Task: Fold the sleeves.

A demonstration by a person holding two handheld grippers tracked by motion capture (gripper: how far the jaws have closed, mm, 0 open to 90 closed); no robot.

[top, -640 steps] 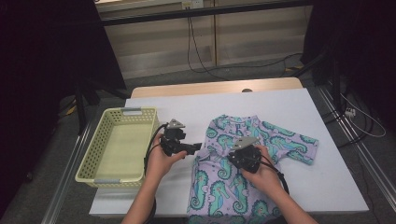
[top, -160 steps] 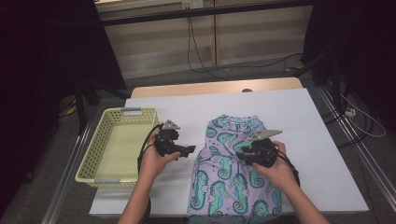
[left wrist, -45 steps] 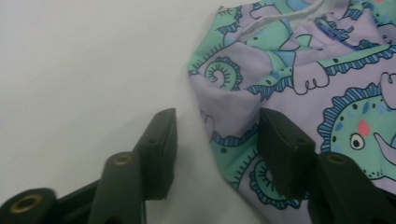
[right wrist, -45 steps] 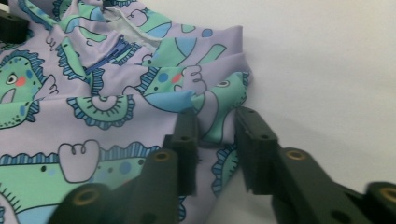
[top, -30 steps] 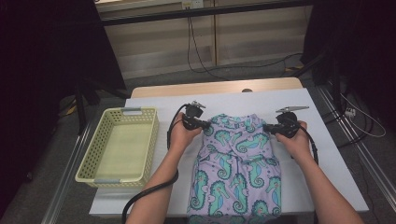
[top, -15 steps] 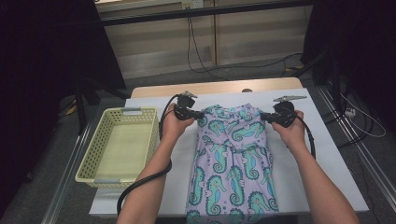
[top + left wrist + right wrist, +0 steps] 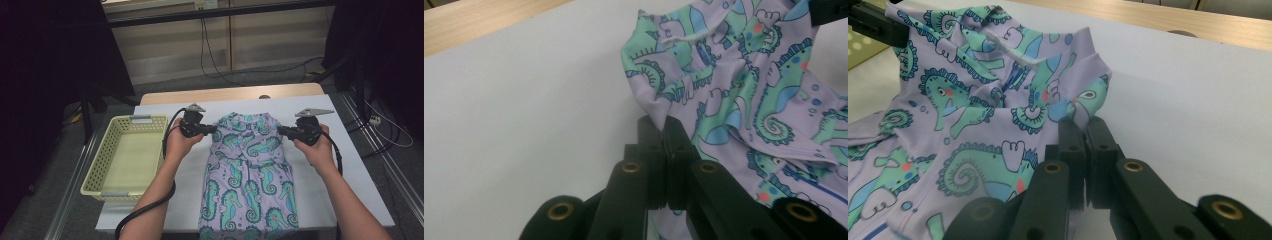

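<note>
A lilac garment [image 7: 248, 175] printed with teal seahorses lies lengthwise on the white table [image 7: 345, 165], its top end lifted off the surface. My left gripper [image 7: 212, 129] is shut on the garment's upper left shoulder, and its own view has the cloth [image 7: 704, 85] pinched between the black jaws [image 7: 667, 131]. My right gripper [image 7: 282, 130] is shut on the upper right shoulder, where the fabric [image 7: 998, 100] rises out of the closed jaws [image 7: 1084, 131]. The top edge hangs stretched between the two grippers.
A yellow plastic basket [image 7: 97, 165] stands on the left part of the table, nothing inside it. A wooden strip [image 7: 235, 94] runs along the table's far edge. Cables trail from both grippers past the forearms.
Both hands have moved away from me and upward with the shoulders held, drawing the garment up the table and straightening it out lengthwise.
</note>
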